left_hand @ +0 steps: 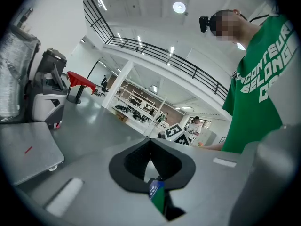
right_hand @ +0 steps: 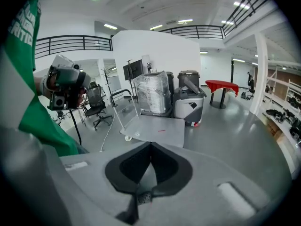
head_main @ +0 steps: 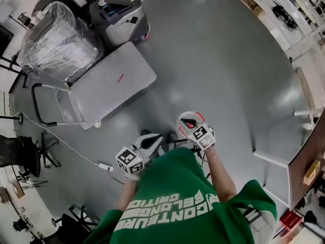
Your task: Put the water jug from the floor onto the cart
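Head view, looking down past the person's chest. Left gripper (head_main: 152, 141) and right gripper (head_main: 187, 121) are held side by side, close to the body, over bare floor (head_main: 228, 70). In each gripper view the jaws meet at the tips with nothing gripped. A small blue-green piece (left_hand: 157, 194) sits at the root of the left jaws, and its nature cannot be told.

The jug appears in no view, so its bearing from the grippers, its long axis and the way it points cannot be told.

The cart (head_main: 114, 80) stands empty ahead and to the left, nearer the left gripper. Its long axis runs from the handle (head_main: 38, 103) at lower left to upper right. The right gripper view faces the cart almost squarely.
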Demonstrator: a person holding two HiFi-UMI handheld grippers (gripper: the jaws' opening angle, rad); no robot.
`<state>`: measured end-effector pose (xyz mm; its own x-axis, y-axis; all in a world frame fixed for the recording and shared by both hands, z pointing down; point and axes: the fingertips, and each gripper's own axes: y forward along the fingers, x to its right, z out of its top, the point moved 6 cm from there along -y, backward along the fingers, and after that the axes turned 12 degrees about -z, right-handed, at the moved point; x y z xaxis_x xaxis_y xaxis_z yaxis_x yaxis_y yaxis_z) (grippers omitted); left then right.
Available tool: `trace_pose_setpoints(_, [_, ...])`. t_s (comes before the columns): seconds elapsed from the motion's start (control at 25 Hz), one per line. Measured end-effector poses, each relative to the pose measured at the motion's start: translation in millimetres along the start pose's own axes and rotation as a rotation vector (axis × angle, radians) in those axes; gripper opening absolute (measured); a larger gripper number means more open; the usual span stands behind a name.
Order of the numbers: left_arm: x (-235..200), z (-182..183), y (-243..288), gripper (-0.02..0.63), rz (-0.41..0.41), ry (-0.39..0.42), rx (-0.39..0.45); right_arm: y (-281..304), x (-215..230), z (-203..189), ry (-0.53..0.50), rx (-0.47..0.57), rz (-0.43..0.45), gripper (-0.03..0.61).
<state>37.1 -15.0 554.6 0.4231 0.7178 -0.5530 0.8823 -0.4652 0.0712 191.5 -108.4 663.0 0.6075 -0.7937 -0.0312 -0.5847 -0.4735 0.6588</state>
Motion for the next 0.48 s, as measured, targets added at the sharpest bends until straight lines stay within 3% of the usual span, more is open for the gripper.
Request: trace_pose_setpoints(0.48, [-7, -18, -19, 0.014, 0.050, -0.043, -0.035, 33, -3, -57, -0.008, -0.160, 0.007, -0.008])
